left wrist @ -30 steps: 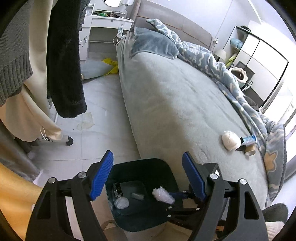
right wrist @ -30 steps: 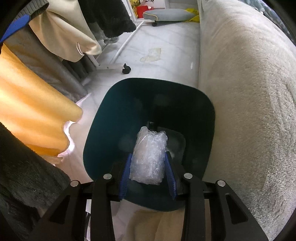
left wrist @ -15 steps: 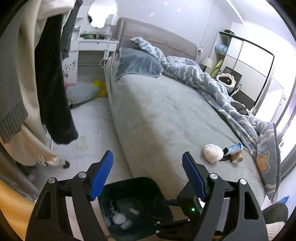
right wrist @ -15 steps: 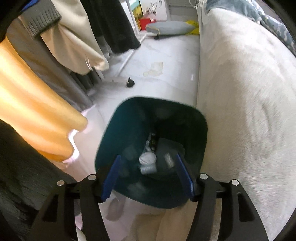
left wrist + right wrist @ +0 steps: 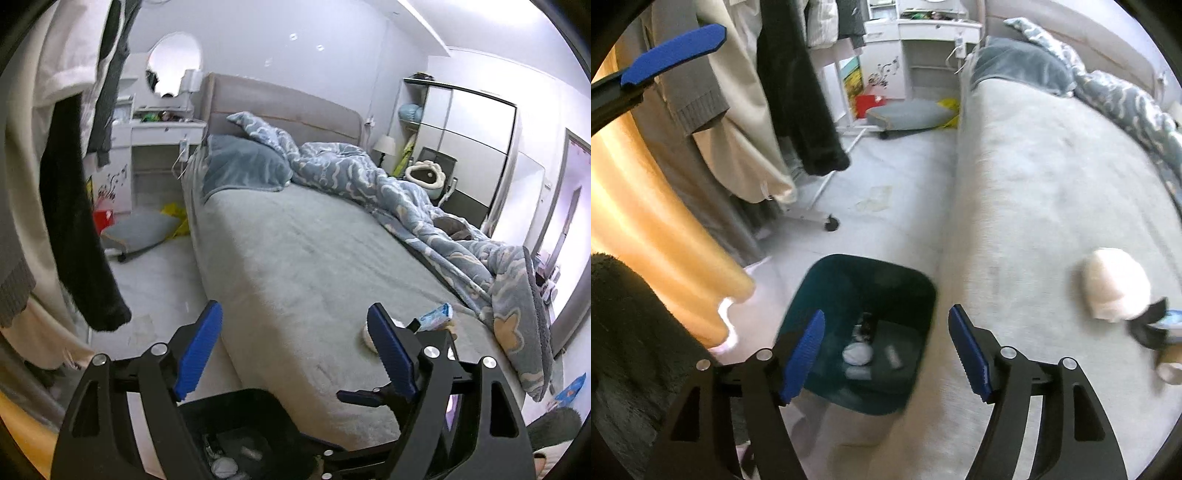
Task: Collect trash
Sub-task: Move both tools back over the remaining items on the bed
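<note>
A dark teal trash bin (image 5: 916, 295) stands on the floor beside the bed, with several pieces of trash inside; its rim also shows in the left wrist view (image 5: 236, 397). On the grey bed lie a crumpled white wad (image 5: 1115, 291), a blue wrapper (image 5: 436, 317) and a small paper cup (image 5: 1171, 369). My right gripper (image 5: 886, 349) is open and empty, above the bin. My left gripper (image 5: 295, 350) is open and empty, raised over the bed's edge, left of the wad.
Clothes hang on a wheeled rack (image 5: 798, 110) to the left. A grey cushion (image 5: 908, 114) lies on the floor by a white desk (image 5: 162, 136). A blue patterned duvet (image 5: 424, 199) is bunched along the bed's far side.
My right gripper opened and dropped the clear plastic wad into the bin, then rose and turned toward the bed. My left gripper lifted and tilted up toward the bed.
</note>
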Motion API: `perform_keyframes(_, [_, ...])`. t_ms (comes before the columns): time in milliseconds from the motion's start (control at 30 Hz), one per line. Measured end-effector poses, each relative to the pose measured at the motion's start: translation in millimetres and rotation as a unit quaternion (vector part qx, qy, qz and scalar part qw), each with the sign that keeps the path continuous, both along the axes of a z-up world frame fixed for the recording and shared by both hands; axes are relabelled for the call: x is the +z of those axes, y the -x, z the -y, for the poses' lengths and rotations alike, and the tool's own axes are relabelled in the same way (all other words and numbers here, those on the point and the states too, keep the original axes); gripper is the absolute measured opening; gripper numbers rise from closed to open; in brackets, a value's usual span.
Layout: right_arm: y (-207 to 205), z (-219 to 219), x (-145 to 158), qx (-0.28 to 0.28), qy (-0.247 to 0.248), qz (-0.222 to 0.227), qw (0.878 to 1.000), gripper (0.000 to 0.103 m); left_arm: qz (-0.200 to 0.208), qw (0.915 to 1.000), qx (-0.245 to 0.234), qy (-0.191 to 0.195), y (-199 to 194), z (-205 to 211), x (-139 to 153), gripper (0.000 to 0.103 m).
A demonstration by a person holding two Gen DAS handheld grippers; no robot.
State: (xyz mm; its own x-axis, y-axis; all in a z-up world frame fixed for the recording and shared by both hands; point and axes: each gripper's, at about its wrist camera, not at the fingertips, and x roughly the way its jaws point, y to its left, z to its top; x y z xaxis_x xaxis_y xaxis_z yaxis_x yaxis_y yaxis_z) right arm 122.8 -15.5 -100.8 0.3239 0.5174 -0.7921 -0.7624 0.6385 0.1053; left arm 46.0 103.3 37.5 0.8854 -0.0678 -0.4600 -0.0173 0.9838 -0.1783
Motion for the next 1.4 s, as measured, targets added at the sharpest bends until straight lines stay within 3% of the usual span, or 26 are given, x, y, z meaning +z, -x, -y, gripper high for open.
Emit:
perform_keyframes(467, [-25, 74, 42, -0.050, 0.011, 0.077, 0.996, 0.077, -0.001, 0.9994, -0.034, -0.009, -23, 30, -4, 0.088])
perform_keyframes(833, [-57, 136, 64, -0.084, 0.011, 0.105, 0.991, 0.087, -0.056, 0.9951, -0.080, -0.016, -61, 57, -27, 0.095])
perform_keyframes(1067, [-77, 167, 65, -0.107, 0.001, 0.104, 0.989, 0.090, -0.100, 0.9878, -0.119, -0.007, -100, 73, -54, 0.095])
perform_keyframes(1233, [-87, 183, 65, -0.097, 0.010, 0.099, 0.990, 0.091, -0.107, 0.9792, -0.165, -0.050, -117, 98, -67, 0.095])
perform_keyframes(1400, [-101, 204, 59, -0.099, 0.016, 0.093, 0.991, 0.093, -0.129, 0.9694, -0.200, -0.059, -137, 114, -86, 0.095])
